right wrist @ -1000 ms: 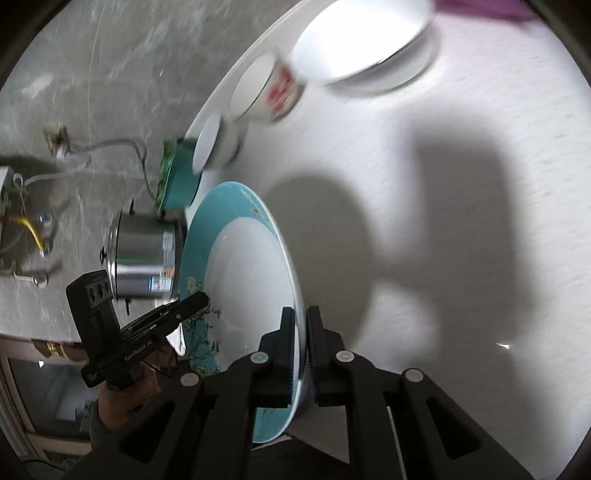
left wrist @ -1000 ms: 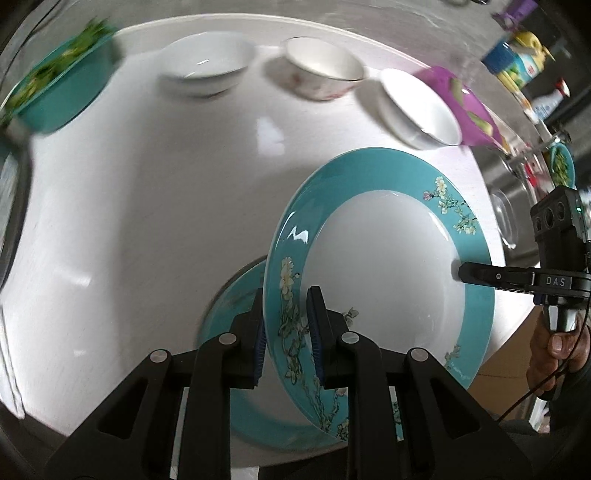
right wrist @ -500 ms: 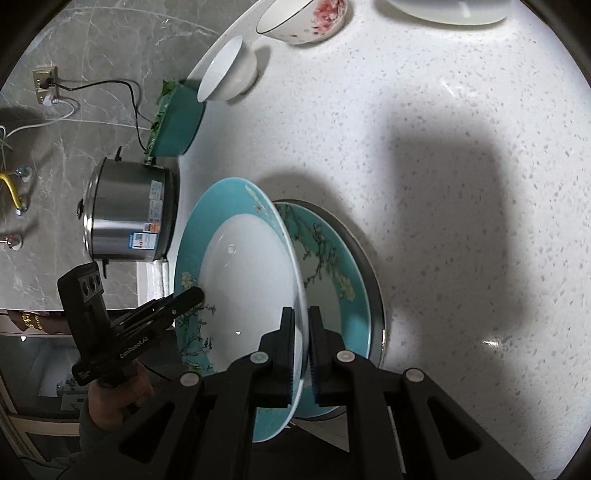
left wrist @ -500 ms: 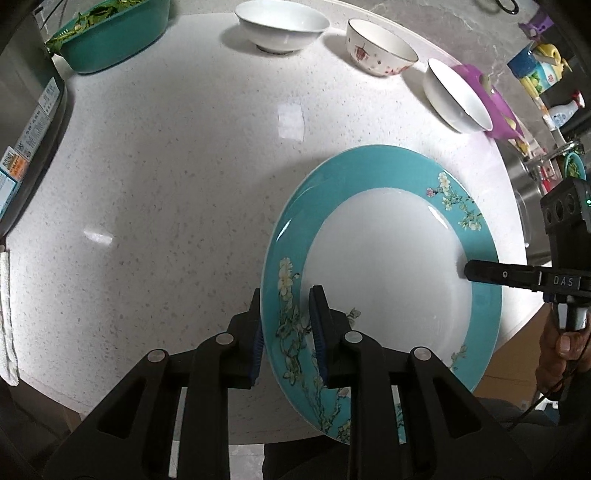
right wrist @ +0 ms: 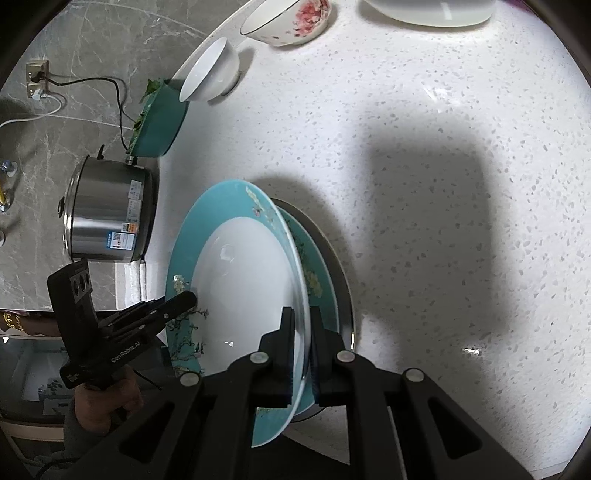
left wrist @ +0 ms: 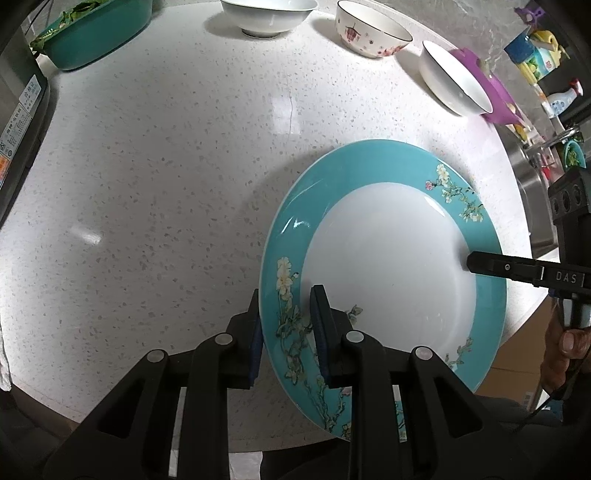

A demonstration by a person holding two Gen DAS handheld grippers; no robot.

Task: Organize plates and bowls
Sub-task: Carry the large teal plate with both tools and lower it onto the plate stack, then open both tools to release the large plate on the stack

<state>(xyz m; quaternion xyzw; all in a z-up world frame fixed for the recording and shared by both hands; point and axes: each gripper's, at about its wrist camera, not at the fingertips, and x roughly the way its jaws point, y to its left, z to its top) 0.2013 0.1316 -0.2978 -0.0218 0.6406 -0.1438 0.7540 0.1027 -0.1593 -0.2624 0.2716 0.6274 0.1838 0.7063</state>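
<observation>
A teal floral plate with a white centre [left wrist: 388,258] is held by both grippers over the white speckled table. My left gripper [left wrist: 286,314] is shut on its near rim. My right gripper [right wrist: 303,325] is shut on the opposite rim and shows in the left wrist view [left wrist: 476,264]. In the right wrist view the held plate [right wrist: 240,284] sits tilted over a second teal plate [right wrist: 317,280] that lies on a dark round base [right wrist: 345,288]. Three bowls stand at the far edge: a white one [left wrist: 267,14], a flowered one [left wrist: 369,33] and another white one [left wrist: 454,81].
A teal dish with greens [left wrist: 92,33] stands at the far left next to a steel cooker [right wrist: 107,214]. A purple dish [left wrist: 495,96] lies behind the right bowl. Bottles and a sink area are at the far right [left wrist: 535,62]. The table edge runs close below the plates.
The held plate has come down and levelled over the second plate near the table's front edge. Both grippers stay shut on it.
</observation>
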